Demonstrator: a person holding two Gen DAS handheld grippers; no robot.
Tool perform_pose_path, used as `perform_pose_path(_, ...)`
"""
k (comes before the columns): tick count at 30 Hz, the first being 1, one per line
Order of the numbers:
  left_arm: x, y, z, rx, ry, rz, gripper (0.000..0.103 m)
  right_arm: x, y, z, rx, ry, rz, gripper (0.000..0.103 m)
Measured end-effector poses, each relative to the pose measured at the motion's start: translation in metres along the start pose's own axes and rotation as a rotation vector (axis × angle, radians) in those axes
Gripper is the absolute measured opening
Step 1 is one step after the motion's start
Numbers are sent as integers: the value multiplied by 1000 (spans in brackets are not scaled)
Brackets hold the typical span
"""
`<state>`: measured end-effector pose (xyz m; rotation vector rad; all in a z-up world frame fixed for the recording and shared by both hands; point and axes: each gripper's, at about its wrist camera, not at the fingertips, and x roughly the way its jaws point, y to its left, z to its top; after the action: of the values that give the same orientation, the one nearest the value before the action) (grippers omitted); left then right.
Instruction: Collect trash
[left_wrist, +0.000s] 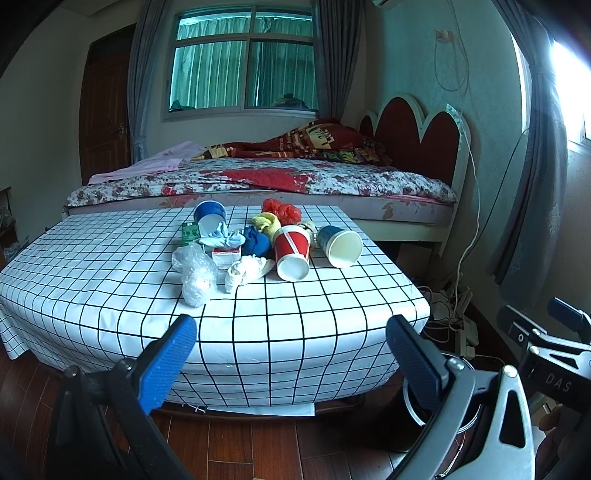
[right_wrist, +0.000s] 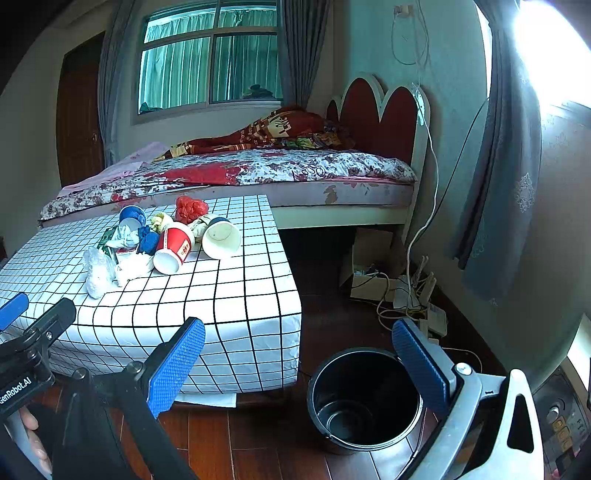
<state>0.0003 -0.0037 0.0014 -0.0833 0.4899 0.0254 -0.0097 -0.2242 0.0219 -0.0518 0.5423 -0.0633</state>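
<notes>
Because the trash lies heaped together on the checked tablecloth (left_wrist: 110, 266), much of it overlaps: the green carton (left_wrist: 190, 233) and the red-and-white box (left_wrist: 226, 255) show only in part behind the light blue wad (left_wrist: 223, 236) and the clear plastic bag (left_wrist: 195, 275), and a pale item behind the red paper cup (left_wrist: 291, 251) is too covered to name. What the yellow wad (left_wrist: 265, 223) is made of cannot be told. At 12 o'clock from the left gripper (left_wrist: 291, 347), the red cup, the dark blue paper cup (left_wrist: 341, 243) and a blue cup (left_wrist: 210, 216) all lie on their sides, with a red plastic bag (left_wrist: 282, 211) behind them and a white crumpled wad (left_wrist: 247, 271) in front. Both tools hover short of the table, level, fingers spread wide and holding nothing. The right gripper (right_wrist: 297, 363) frames the black trash bin (right_wrist: 364, 398) on the wooden floor (right_wrist: 258, 443) at 5 o'clock from the table; its far rim is partly covered by the right finger. A hand (right_wrist: 33, 435) is cut off at the lower left edge.
</notes>
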Motion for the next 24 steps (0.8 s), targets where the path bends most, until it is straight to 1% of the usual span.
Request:
perform_pose_path(19,4,-3,-2,11,4,5,102,3,-1,0,3,2,-2,102)
perform_pose_path(24,4,-2,-2,18,3,32,102,3,0,0,4,4,-1,102)
